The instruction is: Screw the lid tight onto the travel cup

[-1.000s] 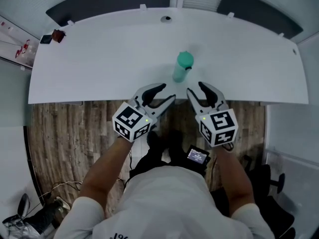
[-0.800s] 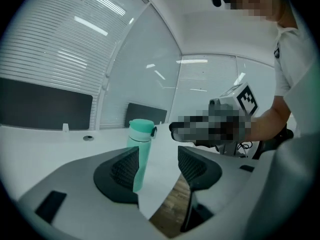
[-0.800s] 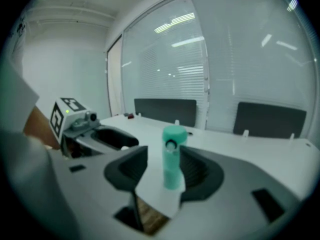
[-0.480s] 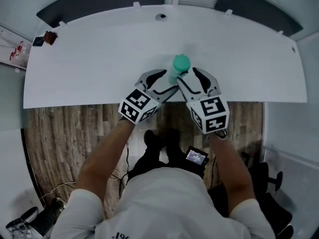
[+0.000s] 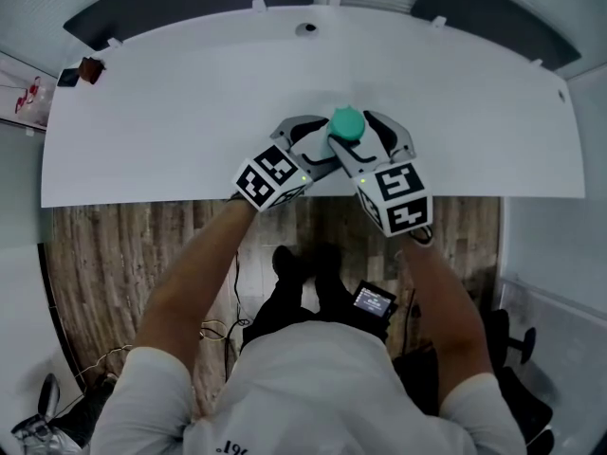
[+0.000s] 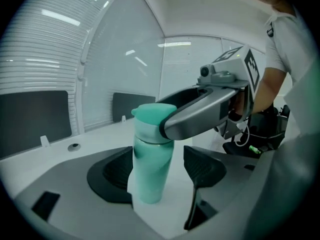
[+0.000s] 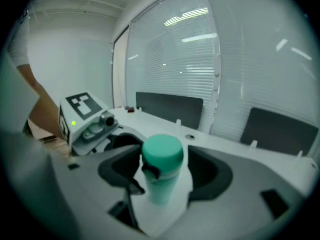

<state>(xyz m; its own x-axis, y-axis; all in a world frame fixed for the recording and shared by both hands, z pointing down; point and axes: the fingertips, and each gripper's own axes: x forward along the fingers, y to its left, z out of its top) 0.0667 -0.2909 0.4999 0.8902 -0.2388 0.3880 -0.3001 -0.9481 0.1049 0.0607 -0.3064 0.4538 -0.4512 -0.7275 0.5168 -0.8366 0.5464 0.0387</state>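
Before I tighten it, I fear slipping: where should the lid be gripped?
Take the lid by its round side wall, above the seam, pinching level across it from the near table edge; the travel cup stands upright. Probably avoid the dark latch.

A travel cup stands upright on the table near its front edge, with the lid on top. The left gripper comes in from its left and the right gripper from its right. Both sets of jaws have just been opening, and the cup stands between each pair.
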